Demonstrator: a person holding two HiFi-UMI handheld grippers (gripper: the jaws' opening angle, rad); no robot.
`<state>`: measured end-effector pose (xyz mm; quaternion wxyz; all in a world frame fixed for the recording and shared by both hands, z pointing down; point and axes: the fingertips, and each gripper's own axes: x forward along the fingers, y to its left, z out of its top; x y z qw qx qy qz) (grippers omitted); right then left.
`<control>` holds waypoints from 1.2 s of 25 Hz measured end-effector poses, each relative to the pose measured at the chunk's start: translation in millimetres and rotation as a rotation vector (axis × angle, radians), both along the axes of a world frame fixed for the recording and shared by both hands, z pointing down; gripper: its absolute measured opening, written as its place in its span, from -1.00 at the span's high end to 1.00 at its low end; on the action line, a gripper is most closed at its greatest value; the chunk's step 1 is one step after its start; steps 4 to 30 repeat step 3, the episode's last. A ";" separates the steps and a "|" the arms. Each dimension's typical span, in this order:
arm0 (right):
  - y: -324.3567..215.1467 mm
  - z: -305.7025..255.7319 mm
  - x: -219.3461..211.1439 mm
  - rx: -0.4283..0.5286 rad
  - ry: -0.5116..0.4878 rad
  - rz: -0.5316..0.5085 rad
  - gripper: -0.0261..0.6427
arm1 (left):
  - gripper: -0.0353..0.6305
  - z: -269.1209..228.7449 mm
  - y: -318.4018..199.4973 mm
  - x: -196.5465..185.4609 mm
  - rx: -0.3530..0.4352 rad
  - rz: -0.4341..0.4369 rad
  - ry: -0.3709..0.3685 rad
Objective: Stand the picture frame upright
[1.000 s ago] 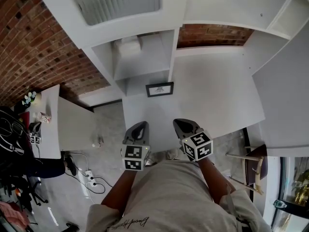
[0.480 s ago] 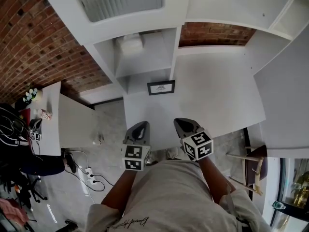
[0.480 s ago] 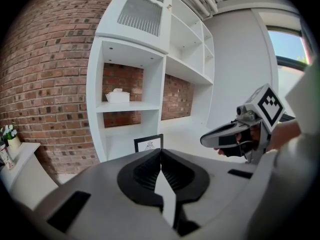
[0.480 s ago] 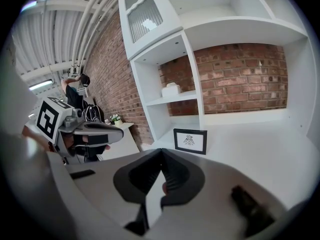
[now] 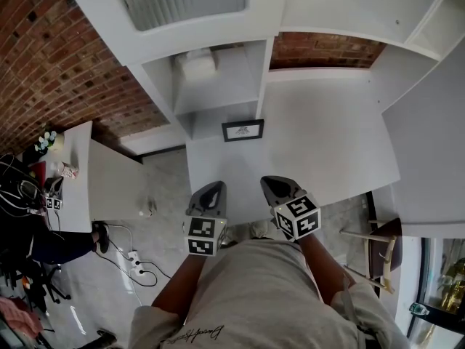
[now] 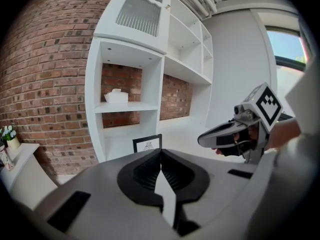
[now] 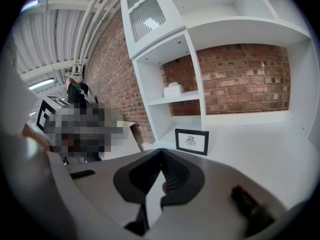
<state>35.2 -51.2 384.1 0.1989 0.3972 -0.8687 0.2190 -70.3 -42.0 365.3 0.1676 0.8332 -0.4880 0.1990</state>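
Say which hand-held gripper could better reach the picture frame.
Right, marginally. Left hand-held gripper and right hand-held gripper are shut, empty, similarly far; only the right gripper view shows the whole picture frame.

Head view drifted, picture frame [image 5: 243, 130] higher — slightly

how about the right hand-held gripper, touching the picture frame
Apart. Head view shows bare desk between the right hand-held gripper and the picture frame.

Picture frame [image 5: 243, 130]: drawing inside too small to make out. In the left gripper view its lower edge sits hidden behind the left gripper [image 6: 160, 153]. Clutter on side table [image 5: 109, 187]: too small to name. Chair [image 5: 383, 247]: partly hidden under desk [image 5: 327, 137].
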 end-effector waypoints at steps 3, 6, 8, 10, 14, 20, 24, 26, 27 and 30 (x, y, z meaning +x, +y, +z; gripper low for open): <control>-1.0 -1.5 -0.5 0.004 0.002 -0.004 0.84 | 0.85 -1.5 -0.2 1.5 0.004 0.004 0.000; -1.0 -1.5 -0.5 0.004 0.002 -0.004 0.84 | 0.85 -1.5 -0.2 1.5 0.004 0.004 0.000; -1.0 -1.5 -0.5 0.004 0.002 -0.004 0.84 | 0.85 -1.5 -0.2 1.5 0.004 0.004 0.000; -1.0 -1.5 -0.5 0.004 0.002 -0.004 0.84 | 0.85 -1.5 -0.2 1.5 0.004 0.004 0.000; -1.0 -1.5 -0.5 0.004 0.002 -0.004 0.84 | 0.85 -1.5 -0.2 1.5 0.004 0.004 0.000; -1.0 -1.5 -0.5 0.004 0.002 -0.004 0.84 | 0.85 -1.5 -0.2 1.5 0.004 0.004 0.000; -1.0 -1.5 -0.5 0.004 0.002 -0.004 0.84 | 0.85 -1.5 -0.2 1.5 0.004 0.004 0.000; -1.0 -1.5 -0.5 0.004 0.002 -0.004 0.84 | 0.85 -1.5 -0.2 1.5 0.004 0.004 0.000; -1.0 -1.5 -0.5 0.004 0.002 -0.004 0.84 | 0.85 -1.5 -0.2 1.5 0.004 0.004 0.000; -1.0 -1.5 -0.5 0.004 0.002 -0.004 0.84 | 0.85 -1.5 -0.2 1.5 0.004 0.004 0.000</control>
